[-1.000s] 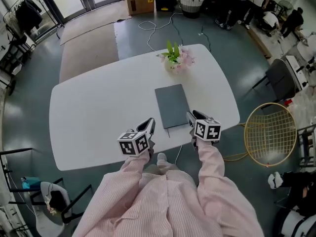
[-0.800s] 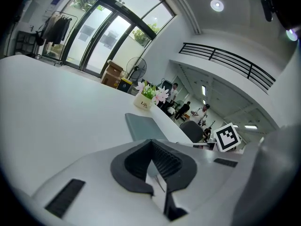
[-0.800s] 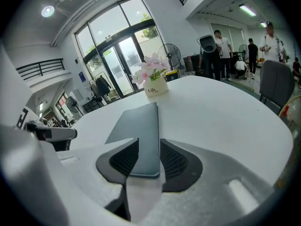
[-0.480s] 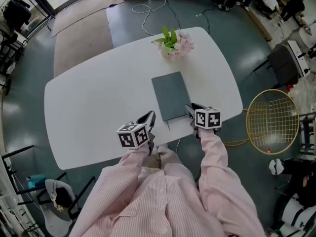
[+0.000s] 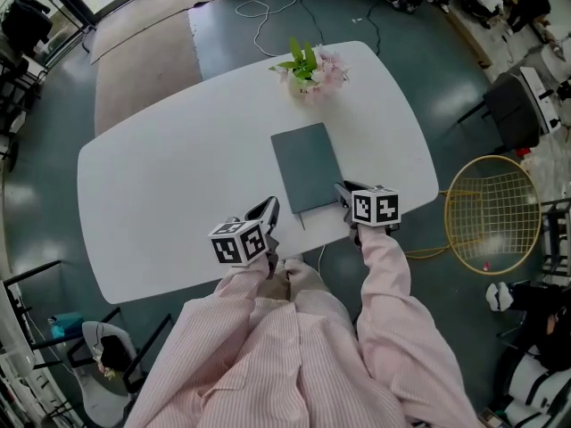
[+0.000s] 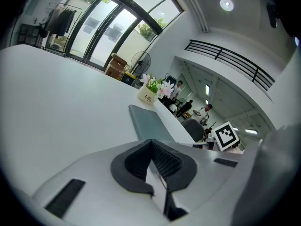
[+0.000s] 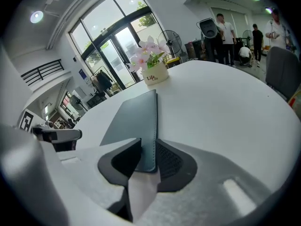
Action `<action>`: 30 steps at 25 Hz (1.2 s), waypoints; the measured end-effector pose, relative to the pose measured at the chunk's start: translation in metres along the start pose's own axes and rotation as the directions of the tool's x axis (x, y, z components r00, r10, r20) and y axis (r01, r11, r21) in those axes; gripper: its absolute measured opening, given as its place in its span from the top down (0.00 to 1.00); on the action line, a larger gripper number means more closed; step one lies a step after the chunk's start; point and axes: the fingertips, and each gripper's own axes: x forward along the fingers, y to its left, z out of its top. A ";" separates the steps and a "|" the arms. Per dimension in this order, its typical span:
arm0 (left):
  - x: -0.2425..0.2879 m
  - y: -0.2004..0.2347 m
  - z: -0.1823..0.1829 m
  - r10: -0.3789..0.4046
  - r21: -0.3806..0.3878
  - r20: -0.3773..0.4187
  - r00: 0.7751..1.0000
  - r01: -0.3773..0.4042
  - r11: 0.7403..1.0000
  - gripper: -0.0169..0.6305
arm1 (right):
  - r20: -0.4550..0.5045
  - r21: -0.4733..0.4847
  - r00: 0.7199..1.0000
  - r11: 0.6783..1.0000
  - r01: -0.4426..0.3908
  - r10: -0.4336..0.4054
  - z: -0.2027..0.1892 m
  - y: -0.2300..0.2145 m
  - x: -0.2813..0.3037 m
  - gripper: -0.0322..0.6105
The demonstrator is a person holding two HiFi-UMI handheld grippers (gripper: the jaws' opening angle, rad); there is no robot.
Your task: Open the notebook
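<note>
A closed dark grey-green notebook (image 5: 308,166) lies flat on the white table (image 5: 161,194). It also shows in the left gripper view (image 6: 148,124) and the right gripper view (image 7: 131,121). My right gripper (image 5: 343,190) sits at the notebook's near right corner. That corner is between its jaws (image 7: 146,149), which are closing; the edge lies against the right pad (image 7: 165,160), with a sliver of gap at the left pad. My left gripper (image 5: 269,208) rests low over the table, near and left of the notebook, its pads (image 6: 150,142) meeting with nothing between them.
A small white pot of pink flowers (image 5: 306,68) stands on the table beyond the notebook. Off the table's right side are a gold wire basket (image 5: 491,217) and a grey chair (image 5: 513,119). Cables run across the floor at the far side.
Both grippers have sunk a little toward the table. The right one has settled over the notebook's near right corner. The notebook has not moved.
</note>
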 end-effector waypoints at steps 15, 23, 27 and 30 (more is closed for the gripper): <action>-0.014 -0.008 0.015 0.020 -0.026 0.101 0.995 -0.018 0.999 0.98 | 0.099 -0.002 0.993 0.998 -0.068 0.068 0.019 0.015 -0.019 0.88; -0.032 -0.005 0.028 0.034 -0.032 0.157 0.987 -0.030 0.999 0.98 | 0.148 -0.056 0.984 0.994 -0.090 0.098 0.034 0.042 -0.039 0.89; -0.046 0.003 0.034 0.048 -0.041 0.186 0.981 -0.041 0.998 0.98 | 0.166 -0.101 0.980 0.991 -0.090 0.106 0.043 0.063 -0.048 0.89; -0.057 0.009 0.039 0.052 -0.040 0.204 0.978 -0.045 0.998 0.98 | 0.173 -0.131 0.979 0.988 -0.086 0.108 0.047 0.078 -0.053 0.89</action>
